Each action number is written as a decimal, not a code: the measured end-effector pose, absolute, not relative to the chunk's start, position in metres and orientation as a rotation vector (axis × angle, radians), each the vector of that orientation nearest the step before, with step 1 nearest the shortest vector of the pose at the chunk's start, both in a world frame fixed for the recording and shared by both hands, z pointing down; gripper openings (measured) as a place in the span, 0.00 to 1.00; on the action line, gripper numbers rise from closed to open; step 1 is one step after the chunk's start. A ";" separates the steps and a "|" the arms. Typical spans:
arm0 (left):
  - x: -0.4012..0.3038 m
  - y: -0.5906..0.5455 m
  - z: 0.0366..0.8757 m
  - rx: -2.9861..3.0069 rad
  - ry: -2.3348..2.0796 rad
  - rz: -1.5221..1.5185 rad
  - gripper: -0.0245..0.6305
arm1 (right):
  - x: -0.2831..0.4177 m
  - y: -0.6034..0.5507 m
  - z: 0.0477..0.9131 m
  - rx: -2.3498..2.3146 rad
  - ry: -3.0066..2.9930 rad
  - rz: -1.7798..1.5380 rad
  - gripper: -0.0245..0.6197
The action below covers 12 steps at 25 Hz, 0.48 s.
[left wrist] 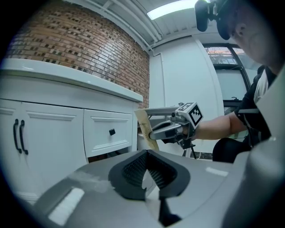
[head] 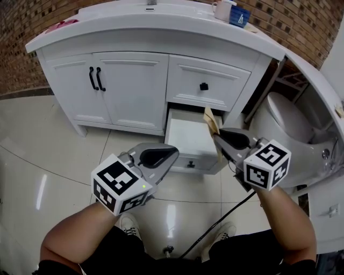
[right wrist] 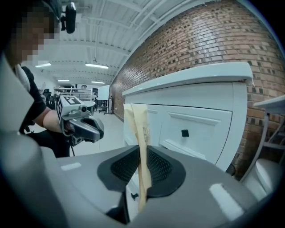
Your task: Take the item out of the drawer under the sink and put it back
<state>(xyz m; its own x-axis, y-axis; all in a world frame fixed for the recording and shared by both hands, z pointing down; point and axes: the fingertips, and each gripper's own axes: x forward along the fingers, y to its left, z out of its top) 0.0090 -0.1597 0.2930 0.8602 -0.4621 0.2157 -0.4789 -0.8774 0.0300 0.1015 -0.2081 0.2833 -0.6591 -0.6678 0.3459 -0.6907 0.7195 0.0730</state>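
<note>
The lower drawer [head: 188, 138] of the white vanity under the sink stands pulled out, and its inside looks bare. My right gripper [head: 219, 138] hovers over the drawer's right side, shut on a flat tan paper packet [head: 210, 122] that sticks up from its jaws. In the right gripper view the packet [right wrist: 141, 129] stands upright, pinched between the black pads [right wrist: 158, 167]. My left gripper [head: 164, 157] hangs in front of the drawer's left corner, jaws together and empty. Its pads [left wrist: 133, 169] hold nothing, and the packet [left wrist: 146, 129] shows beyond them.
Above the open drawer is a closed drawer [head: 207, 83] with a black knob; to the left are double doors with black handles [head: 97, 79]. A toilet [head: 290, 115] stands close on the right. A cup [head: 223, 9] sits on the counter. A black cable [head: 215, 225] trails over the glossy floor tiles.
</note>
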 end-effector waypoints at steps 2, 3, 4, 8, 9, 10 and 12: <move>0.007 -0.164 0.294 2.940 -0.762 0.308 0.05 | 0.103 -0.231 0.288 1.058 -2.515 -0.025 0.12; 0.007 -0.166 0.294 2.936 -0.765 0.306 0.05 | 0.103 -0.242 0.293 1.055 -2.480 -0.080 0.12; 0.007 -0.167 0.295 2.932 -0.765 0.304 0.05 | 0.104 -0.252 0.300 1.049 -2.447 -0.122 0.12; 0.013 -0.166 0.293 2.934 -0.740 0.294 0.05 | 0.109 -0.289 0.332 1.043 -2.353 -0.131 0.12; 0.014 -0.166 0.293 2.937 -0.731 0.294 0.05 | 0.111 -0.296 0.340 1.044 -2.334 -0.111 0.12; 0.015 -0.165 0.293 2.939 -0.722 0.294 0.05 | 0.112 -0.303 0.348 1.043 -2.315 -0.091 0.12; 0.017 -0.164 0.293 2.939 -0.705 0.295 0.05 | 0.112 -0.316 0.366 1.035 -2.278 -0.043 0.12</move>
